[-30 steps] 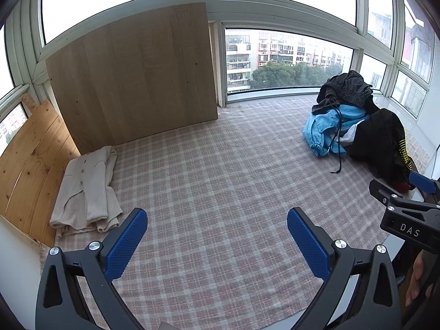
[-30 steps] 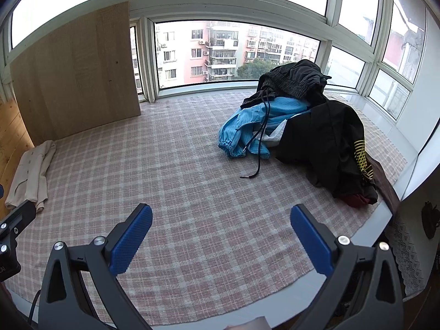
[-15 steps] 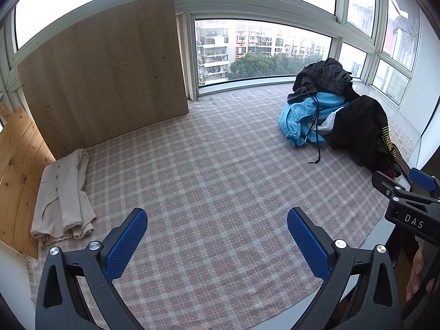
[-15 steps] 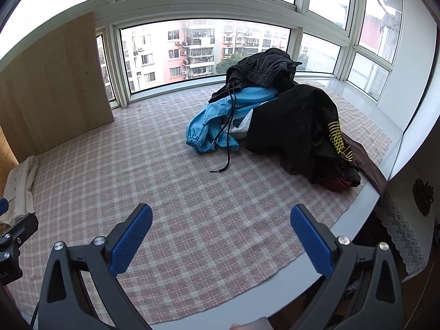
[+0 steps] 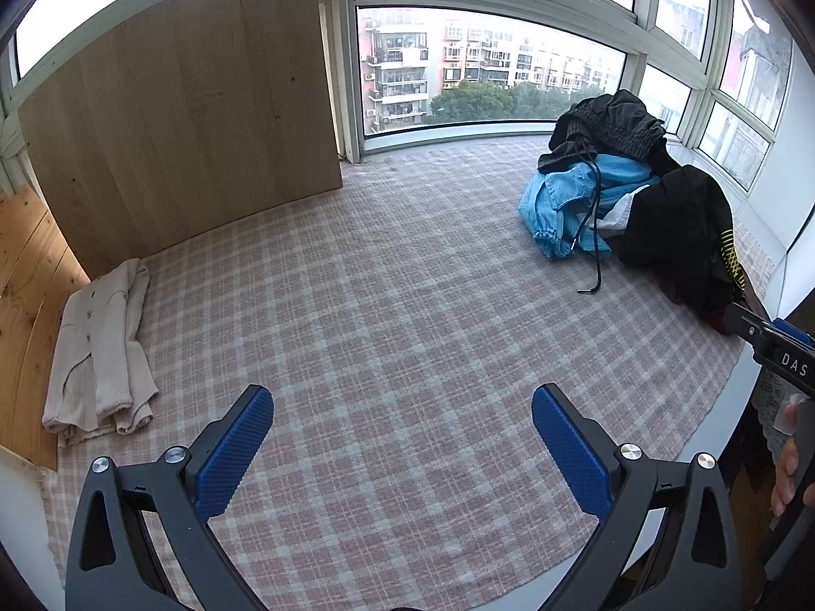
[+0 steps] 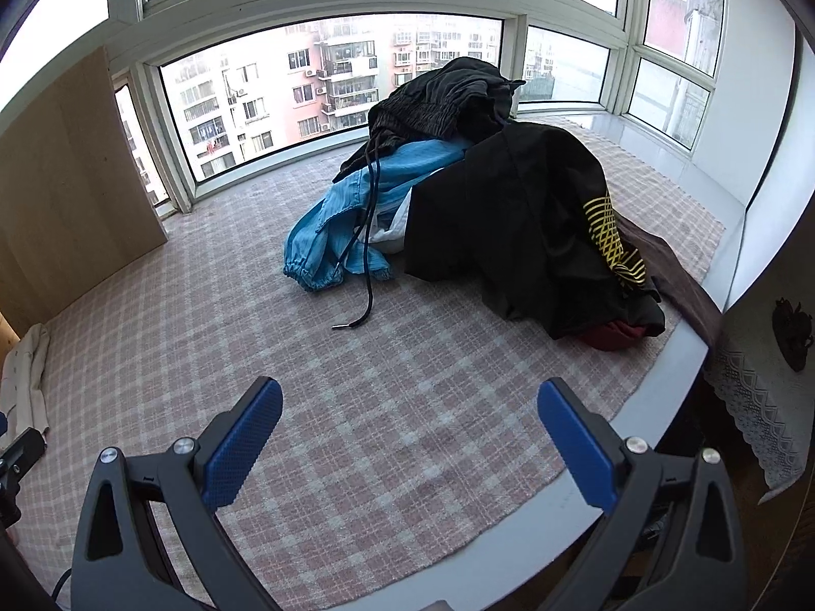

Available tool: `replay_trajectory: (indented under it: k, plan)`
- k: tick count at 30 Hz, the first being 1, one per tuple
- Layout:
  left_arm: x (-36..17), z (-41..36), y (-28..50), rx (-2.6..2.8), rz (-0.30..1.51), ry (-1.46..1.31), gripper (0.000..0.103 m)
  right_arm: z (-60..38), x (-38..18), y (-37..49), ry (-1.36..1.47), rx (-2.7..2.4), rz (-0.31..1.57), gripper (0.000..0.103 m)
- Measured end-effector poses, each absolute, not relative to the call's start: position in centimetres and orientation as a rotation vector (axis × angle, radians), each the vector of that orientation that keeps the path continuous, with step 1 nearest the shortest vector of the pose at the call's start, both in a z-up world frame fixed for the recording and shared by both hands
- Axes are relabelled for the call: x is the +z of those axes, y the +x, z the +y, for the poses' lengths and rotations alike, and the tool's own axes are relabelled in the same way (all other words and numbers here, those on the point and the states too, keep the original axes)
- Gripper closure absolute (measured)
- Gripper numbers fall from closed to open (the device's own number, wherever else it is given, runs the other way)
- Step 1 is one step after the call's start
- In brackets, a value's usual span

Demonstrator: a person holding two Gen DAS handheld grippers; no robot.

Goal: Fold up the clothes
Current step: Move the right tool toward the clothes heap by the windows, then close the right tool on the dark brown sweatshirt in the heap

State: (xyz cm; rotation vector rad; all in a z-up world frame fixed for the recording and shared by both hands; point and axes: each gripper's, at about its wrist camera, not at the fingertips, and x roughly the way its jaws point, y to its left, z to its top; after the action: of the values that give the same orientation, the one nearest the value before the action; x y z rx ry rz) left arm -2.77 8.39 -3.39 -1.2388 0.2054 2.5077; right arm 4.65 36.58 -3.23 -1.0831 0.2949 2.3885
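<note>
Checked cloth (image 5: 407, 336) mostly bare.
Unfolded heap (image 6: 489, 193) at far right by window: black, blue, dark red garments, most work left.
Cream cardigan (image 5: 102, 351) folded at left edge, done.
Left gripper (image 5: 402, 438), right gripper (image 6: 410, 433) spread wide, empty.

Changes logged, left wrist view:
- Pile of unfolded clothes (image 5: 631, 198): shifted from the right edge toward right of centre.
- Folded cream cardigan (image 5: 99, 351): now lower left, closer to the frame edge.
- Wooden board (image 5: 183, 112): moved left, now fills the upper left.
- Right gripper (image 5: 774, 351): slid lower along the right edge.

Changes logged, right wrist view:
- Pile (image 6: 484, 193): moved from right of centre to centre frame, appearing larger.
- Cardigan (image 6: 25, 377): reduced to a sliver at the left edge.
- Board (image 6: 66, 178): pushed to the far left.
</note>
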Motion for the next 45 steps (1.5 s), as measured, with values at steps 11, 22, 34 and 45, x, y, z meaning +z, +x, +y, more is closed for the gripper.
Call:
replay_trajectory:
  k: [11,22,34,45]
  plan:
    - [-2.3,13.9,-3.7,2.625,0.217,-1.255,0.001,42.3,-1.7,-0.7,-1.061,2.501,0.187,0.002]
    - [-0.7,18.0,-5.5,2.745,0.121,-1.279,0.001,50.9,1.9,-3.0,-0.771,2.724,0.056,0.002]
    - [-1.0,18.3,-9.2,2.790,-0.082,-1.344,0.001,67.8,1.9,-3.8,-0.876,2.735,0.492,0.002]
    - [-3.2,19.2,-11.6,2.763,-0.059,-1.436,0.001,64.7,1.4,-9.8,-1.081,2.922,0.291,0.021]
